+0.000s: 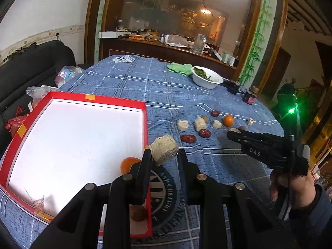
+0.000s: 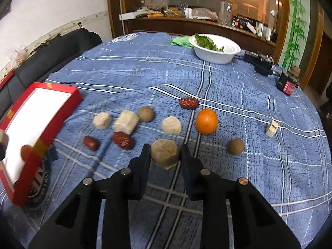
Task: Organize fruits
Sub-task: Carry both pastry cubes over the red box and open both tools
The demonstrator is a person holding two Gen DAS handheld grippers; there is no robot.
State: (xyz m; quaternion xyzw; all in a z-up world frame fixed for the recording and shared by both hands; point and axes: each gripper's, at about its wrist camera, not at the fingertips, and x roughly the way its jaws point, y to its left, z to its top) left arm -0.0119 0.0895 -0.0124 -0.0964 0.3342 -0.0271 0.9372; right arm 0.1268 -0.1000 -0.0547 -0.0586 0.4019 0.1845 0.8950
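The left gripper pinches a sugarcane chunk over the red box edge; next, carry it inward and release. The right gripper, jaws spread, straddles another chunk on the desk, ready to close

Hidden and blurred bits around the red box

The red cardboard box with the white floor runs under the black left gripper; an orange fruit and a brown round fruit inside are partly covered by its fingers. From the right wrist, the box is smeared, cut by the edge. The dark jar's label is perhaps too small to read.
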